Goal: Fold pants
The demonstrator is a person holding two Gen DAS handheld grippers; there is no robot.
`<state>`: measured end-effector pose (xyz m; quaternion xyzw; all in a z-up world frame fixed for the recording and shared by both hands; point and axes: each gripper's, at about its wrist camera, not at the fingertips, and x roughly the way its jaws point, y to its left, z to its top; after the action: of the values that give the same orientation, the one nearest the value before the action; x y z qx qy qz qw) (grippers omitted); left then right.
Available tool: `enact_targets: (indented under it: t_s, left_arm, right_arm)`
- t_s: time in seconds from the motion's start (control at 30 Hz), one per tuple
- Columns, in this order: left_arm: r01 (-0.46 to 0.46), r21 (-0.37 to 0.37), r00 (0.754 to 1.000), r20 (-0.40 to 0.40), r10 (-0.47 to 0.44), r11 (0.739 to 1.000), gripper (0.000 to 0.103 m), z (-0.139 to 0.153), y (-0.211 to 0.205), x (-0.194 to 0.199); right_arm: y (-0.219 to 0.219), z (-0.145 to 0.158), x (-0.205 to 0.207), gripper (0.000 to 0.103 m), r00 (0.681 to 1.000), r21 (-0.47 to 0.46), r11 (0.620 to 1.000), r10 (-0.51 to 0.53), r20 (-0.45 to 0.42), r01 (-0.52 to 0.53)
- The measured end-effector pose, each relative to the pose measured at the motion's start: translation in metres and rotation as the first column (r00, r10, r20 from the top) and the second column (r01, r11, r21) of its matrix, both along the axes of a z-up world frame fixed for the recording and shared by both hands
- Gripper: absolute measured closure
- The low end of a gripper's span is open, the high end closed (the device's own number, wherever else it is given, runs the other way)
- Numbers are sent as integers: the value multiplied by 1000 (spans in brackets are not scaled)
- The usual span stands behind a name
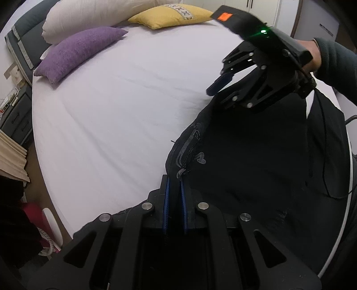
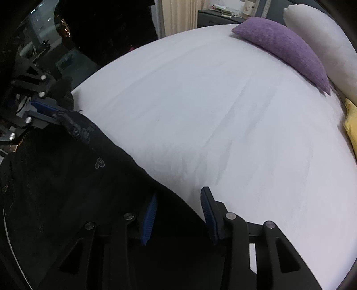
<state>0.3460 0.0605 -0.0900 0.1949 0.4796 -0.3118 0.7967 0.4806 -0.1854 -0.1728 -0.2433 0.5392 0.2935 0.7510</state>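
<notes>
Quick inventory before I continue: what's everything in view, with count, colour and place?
Black fabric pants: one, black, near edge of bed.
White bed sheet: one, white, covering mattress.
Purple textured cushion: one, purple, head of bed.
Yellow patterned cushion: one, yellow, head of bed.
White plain pillow: one, white, behind purple cushion.
Dark bedside drawers: one, dark grey, beside bed.
Left gripper: black, blue pads, jaws shut on pants.
Right gripper: black, blue pads, jaws open over pants edge.

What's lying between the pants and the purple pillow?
Nothing: only bare white sheet lies between the pants and the purple pillow. Both wrist views show it.
</notes>
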Motion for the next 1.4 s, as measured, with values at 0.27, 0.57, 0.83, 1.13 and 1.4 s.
enact_targets:
  t_s: [0.27,0.57,0.83,1.13,1.4]
  left_arm:
    - [-14,-17,1000,8,15,1000,95,6,5,-5]
    - [-22,-52,999,49,25,998,95,28,14,-24]
    - [-14,-50,997,70,18,999,95,42,12,-74]
    - [-18,-42,999,38,20,999,95,26,20,-154]
    - [62,34,998,24,-62,998,95,6,14,-234]
  right_arm:
    - [16,2,-6,94,998,-8,998,56,-21,-57]
    - [11,34,-55,98,997,43,999,14,73,-17]
    - [25,56,-127,99,992,130,990,-70,107,56]
    - [41,42,-224,99,995,182,980,-90,50,79]
    - [63,45,-317,99,987,22,1000,18,158,-21]
